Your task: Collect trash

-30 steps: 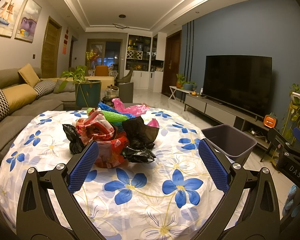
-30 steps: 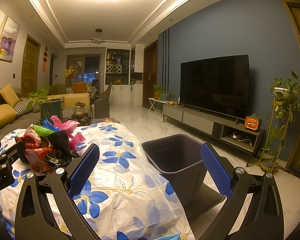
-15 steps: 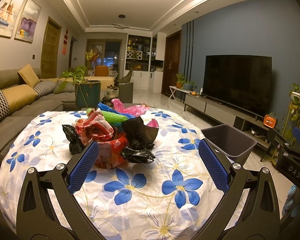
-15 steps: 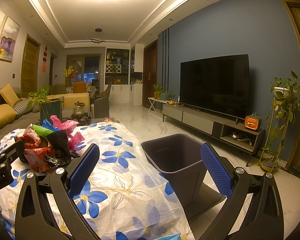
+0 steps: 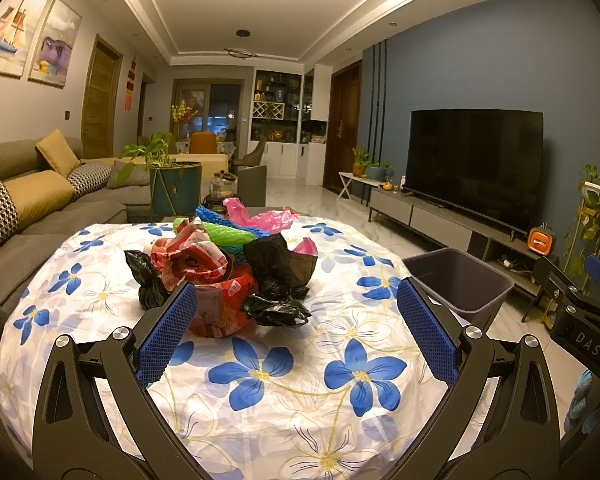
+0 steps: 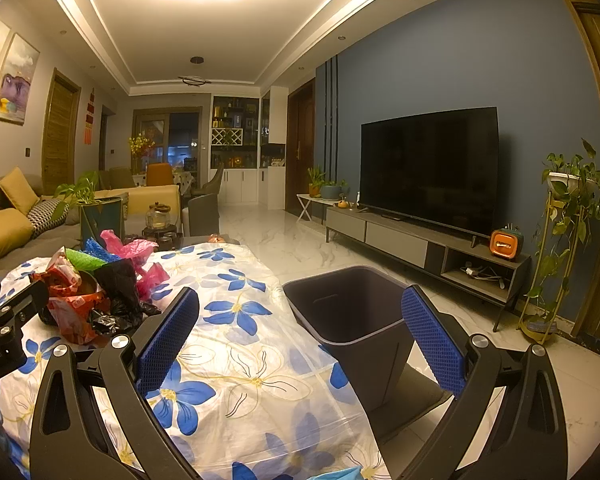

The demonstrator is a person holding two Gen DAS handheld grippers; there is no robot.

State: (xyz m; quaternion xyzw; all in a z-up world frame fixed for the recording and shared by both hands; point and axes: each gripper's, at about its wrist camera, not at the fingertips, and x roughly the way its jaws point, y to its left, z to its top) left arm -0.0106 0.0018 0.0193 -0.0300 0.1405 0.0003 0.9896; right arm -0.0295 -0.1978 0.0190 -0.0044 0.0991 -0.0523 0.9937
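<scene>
Two claws, left claw [image 5: 296, 336] and right claw [image 6: 300, 340], spread wide, empty, trash pile [image 5: 224, 268] on table [image 5: 284, 380], bin [image 6: 352, 312] beside

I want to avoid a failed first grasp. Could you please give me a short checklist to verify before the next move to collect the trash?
1. Left gripper open and empty: ok.
2. Right gripper open and empty: ok.
3. Trash pile on the floral tablecloth, ahead of the left gripper: ok.
4. Grey bin upright beside the table, mouth open: ok.
5. Bin holds nothing: what shows of the inside looks bare, the bottom is hidden: cannot tell.
6. Nearest piece, the black plastic bag, lies free of the others: cannot tell.
</scene>
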